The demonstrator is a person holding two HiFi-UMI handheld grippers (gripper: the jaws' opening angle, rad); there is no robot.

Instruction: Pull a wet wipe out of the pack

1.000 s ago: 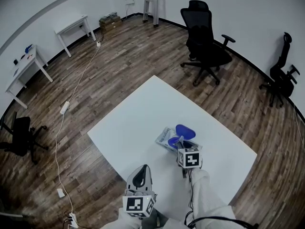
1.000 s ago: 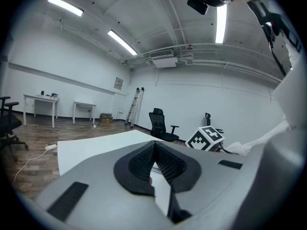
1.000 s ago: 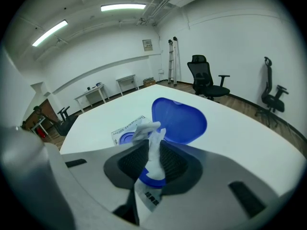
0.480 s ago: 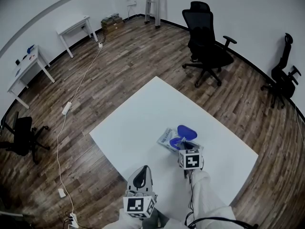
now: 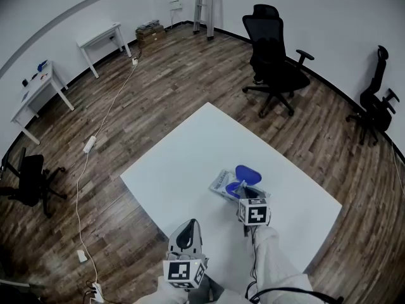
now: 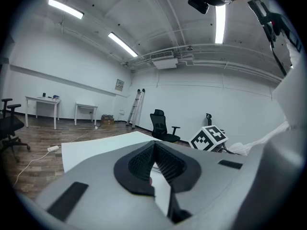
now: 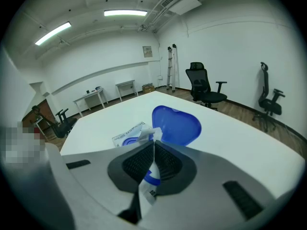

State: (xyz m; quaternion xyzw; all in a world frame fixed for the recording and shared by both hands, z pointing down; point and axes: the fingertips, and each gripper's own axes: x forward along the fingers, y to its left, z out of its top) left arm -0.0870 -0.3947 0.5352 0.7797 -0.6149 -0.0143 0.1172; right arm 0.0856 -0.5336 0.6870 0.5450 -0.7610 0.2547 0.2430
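Far left: a black chair (image 5: 28,182) stands on the wood floor, with two small white desks (image 5: 101,35) along the wall behind it.
Floor cable: a white lead (image 5: 95,135) runs from the desks past the table's left corner.
My left gripper (image 6: 153,147): held low at the table's near edge, well apart from the pack. Its jaws are together at the tips with nothing between them.
Left marker cube (image 5: 185,272): sits at the back of that gripper, nearest to me.
Table (image 5: 190,151): white, and bare apart from the pack.
Wet wipe pack (image 7: 125,135): lies flat on the table, just in front of my right gripper.
Wet wipe (image 7: 149,132): its white tip stands up out of the pack's opening, pinched between my right pads.
Lid (image 7: 177,123): blue, flipped open and standing up behind the opening.
My right gripper (image 7: 153,145): tilted down over the pack, jaws closed on the wet wipe.
Right marker cube (image 5: 254,211): just this side of the pack.
Beyond the table: a ladder (image 5: 205,5) leans at the far wall, with a black office chair (image 5: 272,56) to its right.
Far right: a second black chair (image 5: 376,100) by the wall.
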